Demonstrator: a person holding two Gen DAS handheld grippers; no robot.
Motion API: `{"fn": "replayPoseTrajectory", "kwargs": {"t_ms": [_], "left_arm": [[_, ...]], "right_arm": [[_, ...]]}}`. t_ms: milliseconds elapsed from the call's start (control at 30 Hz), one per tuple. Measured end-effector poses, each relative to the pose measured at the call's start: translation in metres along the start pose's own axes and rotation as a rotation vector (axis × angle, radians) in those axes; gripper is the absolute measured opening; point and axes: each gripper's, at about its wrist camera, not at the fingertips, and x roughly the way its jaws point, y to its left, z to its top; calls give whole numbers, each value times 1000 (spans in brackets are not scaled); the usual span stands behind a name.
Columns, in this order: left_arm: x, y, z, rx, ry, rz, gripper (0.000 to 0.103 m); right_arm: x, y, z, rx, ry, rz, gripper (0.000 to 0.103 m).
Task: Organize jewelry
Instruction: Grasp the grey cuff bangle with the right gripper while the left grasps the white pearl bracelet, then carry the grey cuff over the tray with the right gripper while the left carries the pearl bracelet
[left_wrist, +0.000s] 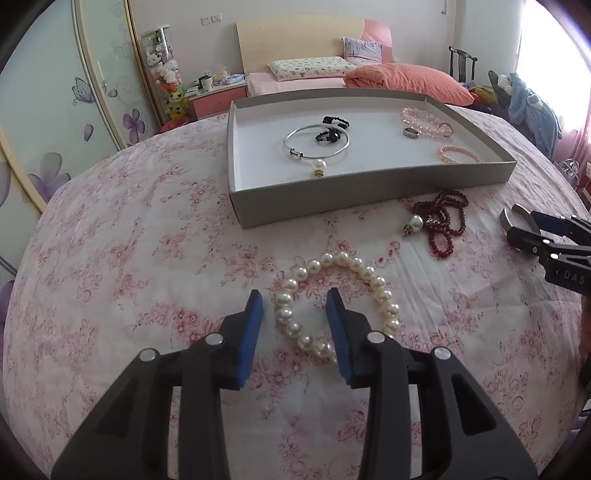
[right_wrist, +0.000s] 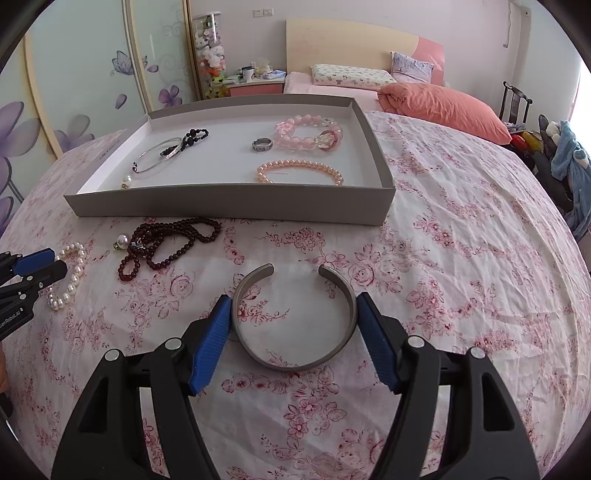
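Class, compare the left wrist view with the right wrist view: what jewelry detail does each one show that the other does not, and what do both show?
Only the left wrist view shows the white pearl bracelet as a whole loop, one side of it between the left gripper fingers. Only the right wrist view shows the whole grey open metal cuff bangle, flanked by the right gripper pads. Both show the grey cardboard tray and the dark red bead necklace.

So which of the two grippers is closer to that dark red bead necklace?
Right, though it's close. The right gripper straddles the metal cuff just beside the dark red bead necklace; the left gripper straddles the pearl bracelet, slightly farther.
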Motion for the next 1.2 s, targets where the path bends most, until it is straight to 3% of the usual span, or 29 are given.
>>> {"fn": "replayPoseTrajectory", "kwargs": {"t_ms": [200,600,967,1200], "left_arm": [[1,-2,-1,15,0,1,11],[-1,-9,-3,42,-8,43,11],[-4,-5,-4,-65,-13,49,10],[-15,3,-4,-114,-59,30,10]], "right_arm": [[0,0,0,0,0,0,69],[0,0,0,2,-1,2,68],[-7,3,-4,10,-21,24,67],[-15,7,-4,4,-56,38,67]]}}
